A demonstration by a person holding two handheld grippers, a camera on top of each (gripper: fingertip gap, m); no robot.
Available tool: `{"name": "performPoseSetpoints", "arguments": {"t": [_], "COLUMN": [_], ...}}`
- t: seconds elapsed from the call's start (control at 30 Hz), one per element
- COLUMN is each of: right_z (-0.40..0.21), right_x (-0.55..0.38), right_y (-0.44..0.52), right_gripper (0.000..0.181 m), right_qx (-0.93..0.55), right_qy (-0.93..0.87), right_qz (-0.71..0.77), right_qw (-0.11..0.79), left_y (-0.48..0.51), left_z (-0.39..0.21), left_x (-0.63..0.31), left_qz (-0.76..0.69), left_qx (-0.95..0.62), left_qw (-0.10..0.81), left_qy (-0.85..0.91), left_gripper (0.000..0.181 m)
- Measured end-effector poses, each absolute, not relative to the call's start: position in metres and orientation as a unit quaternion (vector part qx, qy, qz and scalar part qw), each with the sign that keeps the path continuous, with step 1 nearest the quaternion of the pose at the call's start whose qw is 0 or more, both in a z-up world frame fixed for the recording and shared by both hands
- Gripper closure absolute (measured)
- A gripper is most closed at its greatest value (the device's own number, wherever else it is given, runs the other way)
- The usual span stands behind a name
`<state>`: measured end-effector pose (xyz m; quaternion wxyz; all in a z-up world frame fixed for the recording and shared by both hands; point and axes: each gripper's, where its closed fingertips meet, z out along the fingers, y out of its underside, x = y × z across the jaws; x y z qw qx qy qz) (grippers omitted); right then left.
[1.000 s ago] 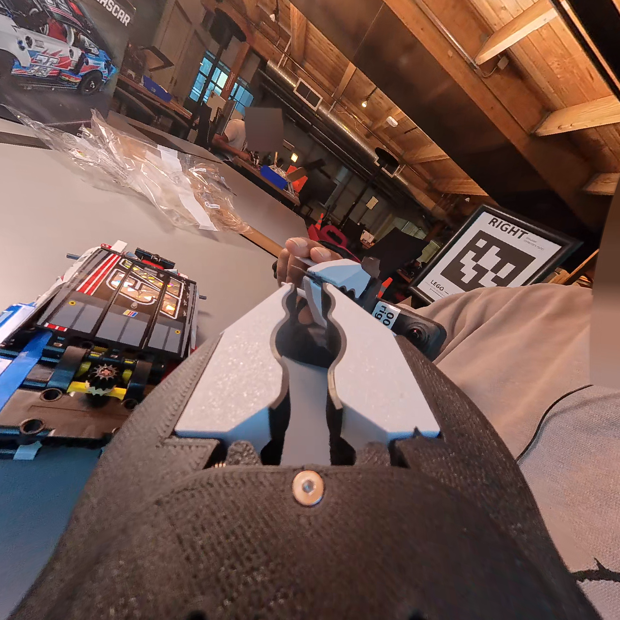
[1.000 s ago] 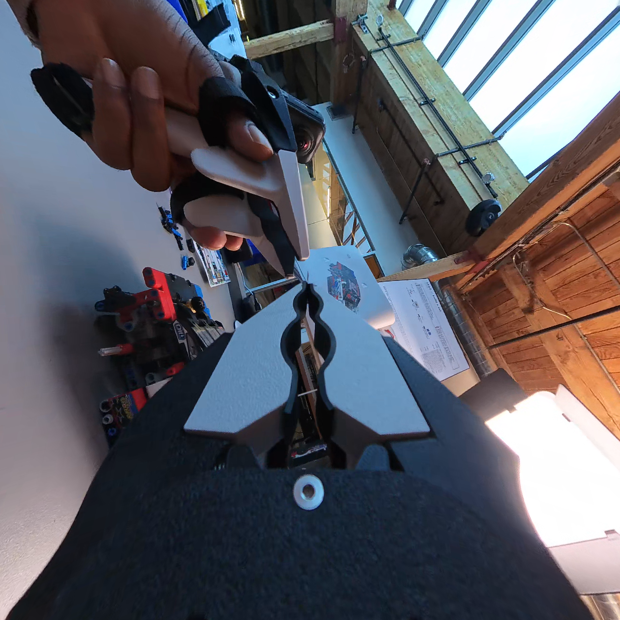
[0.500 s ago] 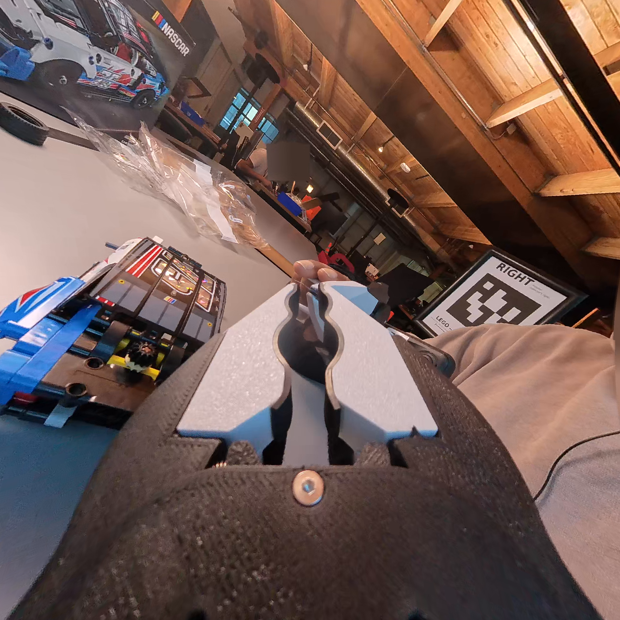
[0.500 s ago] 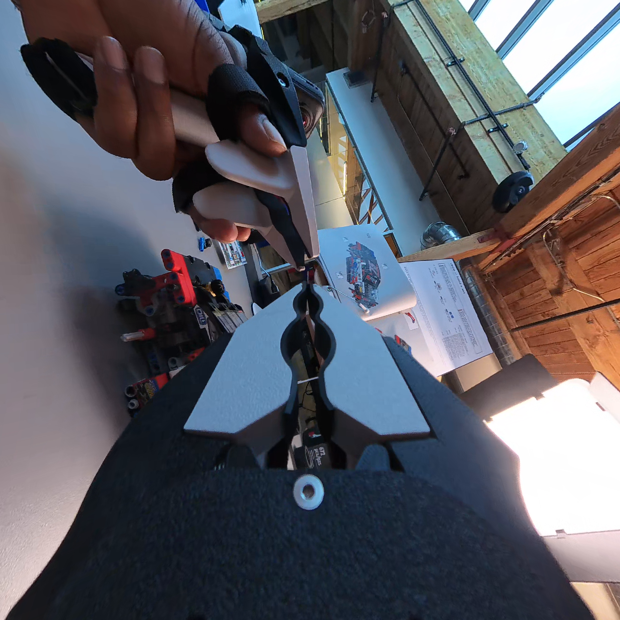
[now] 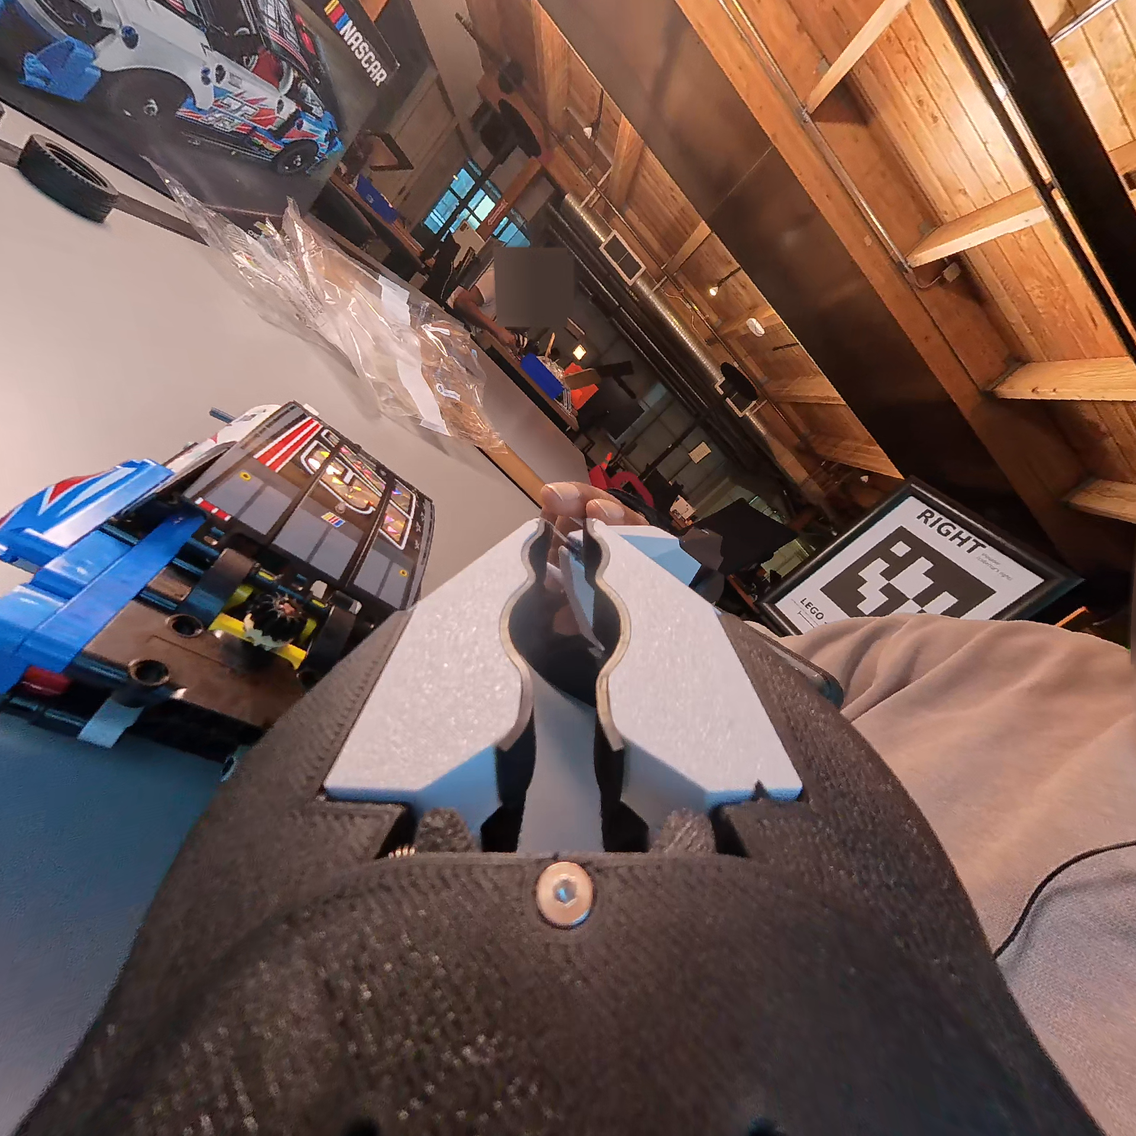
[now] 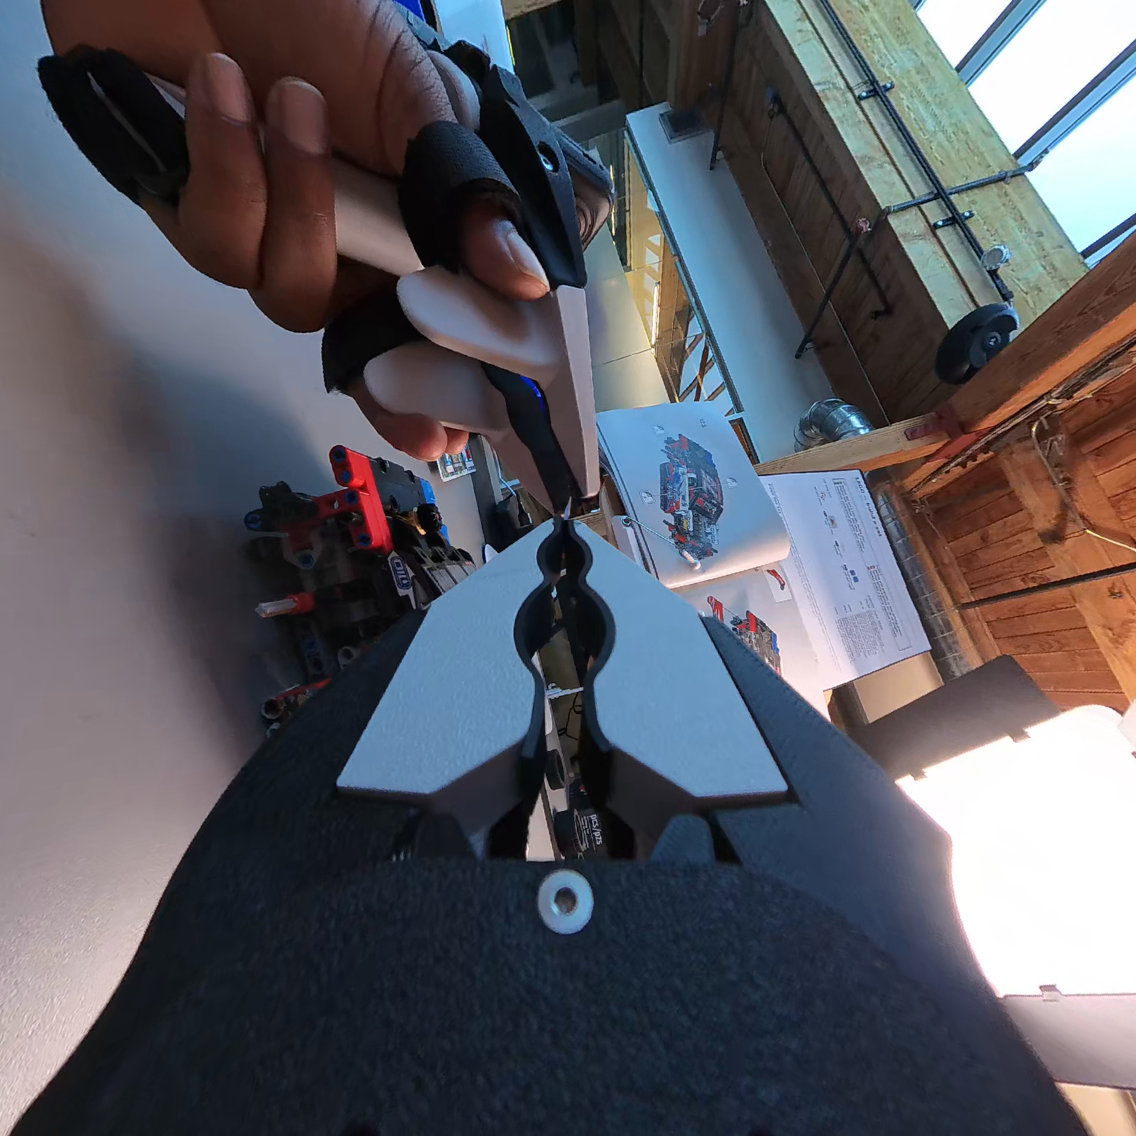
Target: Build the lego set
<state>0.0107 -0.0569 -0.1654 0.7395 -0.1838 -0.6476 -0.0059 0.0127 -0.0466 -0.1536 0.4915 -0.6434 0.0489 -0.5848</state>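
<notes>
Left gripper point(image 5: 564, 530) and right gripper point(image 6: 563, 525) meet tip to tip, both jaws nearly closed — whether they pinch anything, I cannot tell; the blue-and-black lego car point(image 5: 203, 553) lies left of the left gripper.

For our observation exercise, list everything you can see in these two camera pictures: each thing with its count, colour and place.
Model car: one, blue, black and white, on the table at the left in the left wrist view.
Car frame: one, black and red, on the table in the right wrist view.
Tyre: one, black, far corner of the table.
Plastic bags: several, clear, beyond the model car.
Box: one, dark with a car picture, table's far edge.
Instruction booklet: one, white, open, beyond the car frame.
Printed sheet: one, white, beside the booklet.
Framed sign: one, black and white, at the right.
Table: one, grey.
Left gripper: grey jaws nearly together.
Right gripper: grey jaws nearly together, tip to tip with the left.
Hand: one, holding the left gripper.
</notes>
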Motion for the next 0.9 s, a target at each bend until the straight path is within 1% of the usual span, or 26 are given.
{"name": "performPoseSetpoints", "arguments": {"t": [0.47,0.73,0.77,0.83,0.9], "right_z": [-0.1695,-0.1682,-0.1671,-0.1664,-0.1662], "right_x": [0.0097,0.0106,0.0111,0.0116,0.0116], "right_y": [-0.0586,-0.0556,-0.0547,-0.0538,-0.0537], "right_gripper": [0.181,0.181,0.181,0.181,0.181], "right_qx": [-0.182,-0.187,-0.189,-0.19,-0.187], "right_qy": [-0.654,-0.649,-0.647,-0.645,-0.645], "right_qz": [-0.007,-0.008,-0.009,-0.01,-0.013], "right_qw": [0.734,0.737,0.739,0.74,0.741], "left_y": [-0.0463,-0.0448,-0.0446,-0.0446,-0.044], "left_z": [-0.1561,-0.1573,-0.157,-0.1552,-0.1551], "left_x": [0.0134,0.0118,0.0112,0.0103,0.0097], "left_qz": [-0.586,-0.587,-0.588,-0.594,-0.597], "left_qx": [-0.646,-0.644,-0.643,-0.638,-0.637], "left_qw": [0.488,0.489,0.49,0.488,0.486], "left_qy": [0.042,0.035,0.033,0.028,0.023], "left_gripper": [0.181,0.181,0.181,0.173,0.171]}}
